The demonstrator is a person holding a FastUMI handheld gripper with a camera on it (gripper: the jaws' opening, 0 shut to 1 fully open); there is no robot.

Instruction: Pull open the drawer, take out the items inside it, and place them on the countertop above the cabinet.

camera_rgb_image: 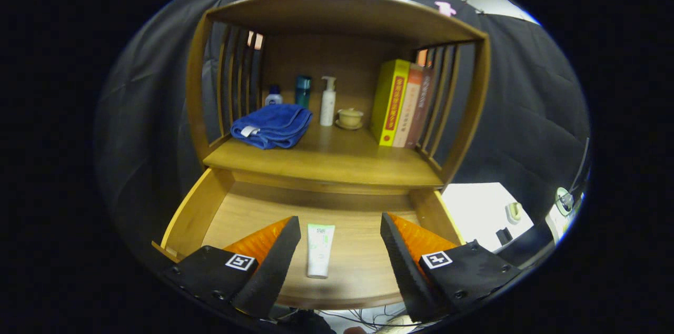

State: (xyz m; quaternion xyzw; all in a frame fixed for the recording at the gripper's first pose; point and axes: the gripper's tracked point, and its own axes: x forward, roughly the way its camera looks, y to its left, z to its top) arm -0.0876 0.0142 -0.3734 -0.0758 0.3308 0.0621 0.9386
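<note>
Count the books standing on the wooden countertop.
3: a yellow book, an orange book against it, and a brown book beside the slatted side. Others may be hidden behind.

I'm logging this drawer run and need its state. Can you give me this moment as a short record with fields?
drawer: open, pulled out below the countertop
item in drawer: one white tube, lying flat
gripper: open, fingers apart either side of the tube, not touching it
countertop: wooden shelf surface
on countertop: folded blue towel, bottles, small lidded cup, upright books
task stage: tube not yet taken out
</note>
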